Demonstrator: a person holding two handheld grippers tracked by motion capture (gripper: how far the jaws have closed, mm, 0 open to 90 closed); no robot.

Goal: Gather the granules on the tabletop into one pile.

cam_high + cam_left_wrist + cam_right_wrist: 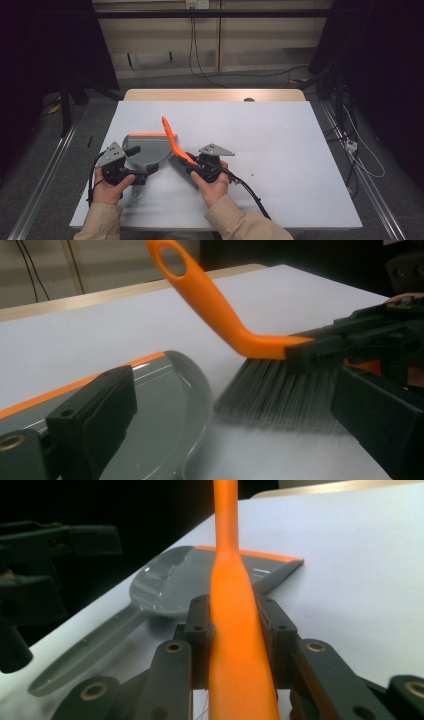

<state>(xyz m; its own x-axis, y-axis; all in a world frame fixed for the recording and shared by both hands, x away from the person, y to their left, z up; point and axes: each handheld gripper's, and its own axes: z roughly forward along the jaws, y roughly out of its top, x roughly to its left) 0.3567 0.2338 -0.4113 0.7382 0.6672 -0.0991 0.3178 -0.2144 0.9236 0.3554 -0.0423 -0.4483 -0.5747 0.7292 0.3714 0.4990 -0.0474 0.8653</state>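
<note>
- One orange-handled brush [172, 142] sat near the table's [280, 150] near-left part, handle slanting up and away, grey bristles [275, 395] touching the surface beside the grey dustpan [147, 150].
- The right gripper [192, 165] pinched the brush's handle between its jaws, the right hand [215, 187] angled toward the left.
- The left gripper [142, 175] lay at the dustpan's handle; whether it clamped it, I cannot tell.

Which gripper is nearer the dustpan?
Left. The left gripper sits at the dustpan handle, jaws open around it. The right gripper, clamped on the brush, is beside the pan.
</note>
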